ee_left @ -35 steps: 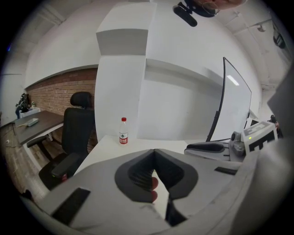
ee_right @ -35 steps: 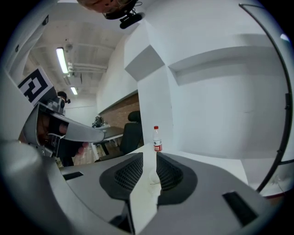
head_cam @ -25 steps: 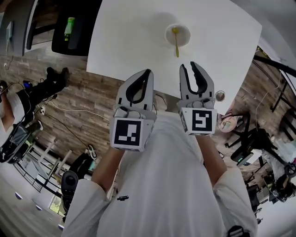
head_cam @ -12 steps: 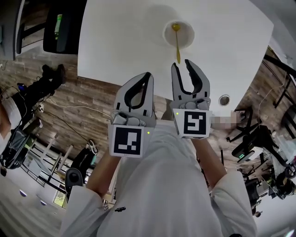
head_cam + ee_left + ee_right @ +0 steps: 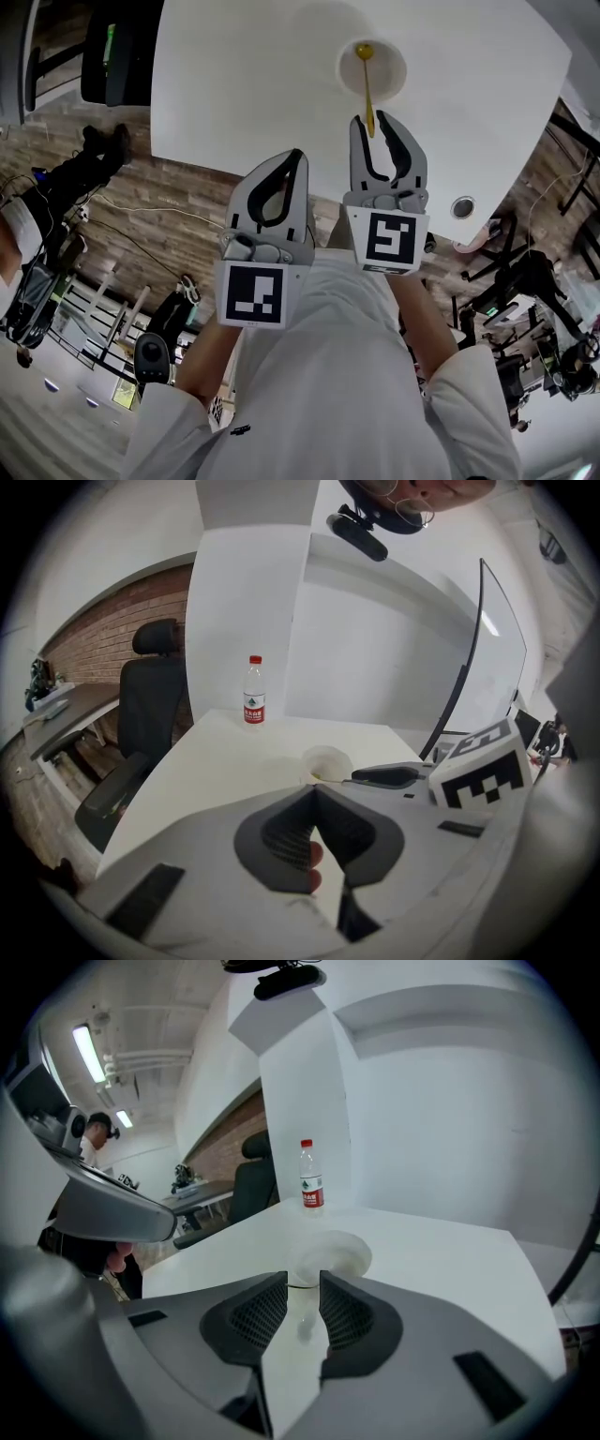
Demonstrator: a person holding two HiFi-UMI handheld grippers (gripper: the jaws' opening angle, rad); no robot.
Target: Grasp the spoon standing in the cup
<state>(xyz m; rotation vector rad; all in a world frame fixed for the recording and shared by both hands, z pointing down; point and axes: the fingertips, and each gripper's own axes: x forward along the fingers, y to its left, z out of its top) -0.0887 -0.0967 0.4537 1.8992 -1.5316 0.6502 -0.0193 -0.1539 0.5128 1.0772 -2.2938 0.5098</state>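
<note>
Approach step: the right hand-held gripper (image 5: 373, 124), jaws apart and empty, points at the slim yellow plastic spoon (image 5: 367, 89) leaning in the white paper cup (image 5: 392, 67) on the white counter (image 5: 244, 84). The next move, I judge, is to advance until the handle sits between the pads, then close. The left hand-held gripper (image 5: 296, 157) is closed on nothing.

Your table (image 5: 253, 84) has a smooth white top with a faint sheen. The cup (image 5: 392, 70) is matt white; you can't tell from here whether it is thin paper or plastic. The spoon (image 5: 367, 89) looks like glossy yellow plastic. Your left gripper (image 5: 298, 155) and right gripper (image 5: 373, 120) have matt grey plastic shells. The right one's pads (image 5: 258, 1312) are dark with a fine mesh texture. The floor (image 5: 178, 202) is rough-grained wood plank. Your shirt (image 5: 328, 375) is plain white cloth. The bottle (image 5: 253, 691) is clear plastic.
</note>
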